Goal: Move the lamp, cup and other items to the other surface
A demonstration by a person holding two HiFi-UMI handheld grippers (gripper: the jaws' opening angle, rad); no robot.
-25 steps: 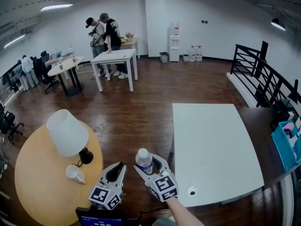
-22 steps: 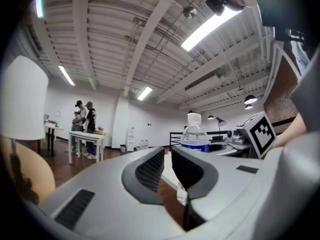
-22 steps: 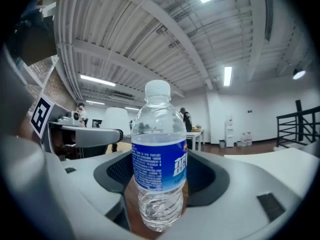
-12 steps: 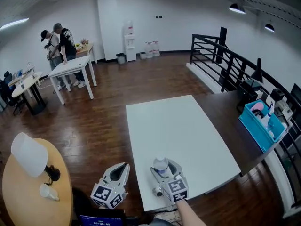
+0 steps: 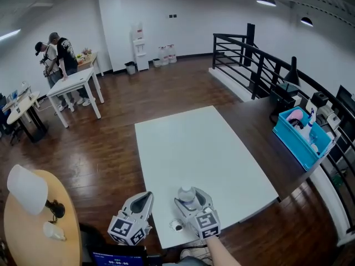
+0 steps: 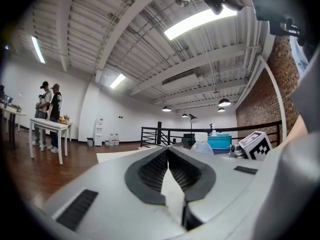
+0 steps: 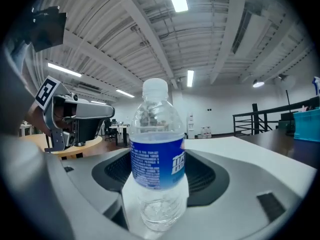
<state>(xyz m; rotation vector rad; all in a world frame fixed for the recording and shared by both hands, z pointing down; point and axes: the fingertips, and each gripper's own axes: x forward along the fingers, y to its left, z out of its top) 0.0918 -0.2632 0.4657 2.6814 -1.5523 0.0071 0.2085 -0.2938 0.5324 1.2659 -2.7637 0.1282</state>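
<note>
One item across, two in plain sight to go: the right gripper [image 5: 192, 197] sets a water bottle [image 7: 156, 154] upright on the near edge of the white table [image 5: 194, 143]. Its jaws have just been opening. The bottle stands between them on the tabletop, and the pads appear to have let go of it, though the gap on either side is slim. The left gripper [image 5: 145, 197] hangs just beside it, off the table's near left corner, with its jaws shut tight on nothing. Well apart, at the far left, the lamp [image 5: 28, 188] and the cup [image 5: 54, 233] wait on the round wooden table [image 5: 33, 231], the cup near the lamp's base. By this showing the move is in its early part. The bottle looks delivered once the right gripper backs away, while the lamp and cup are yet to be fetched. Apart from the bottle, the white table holds none of the task's things.
</note>
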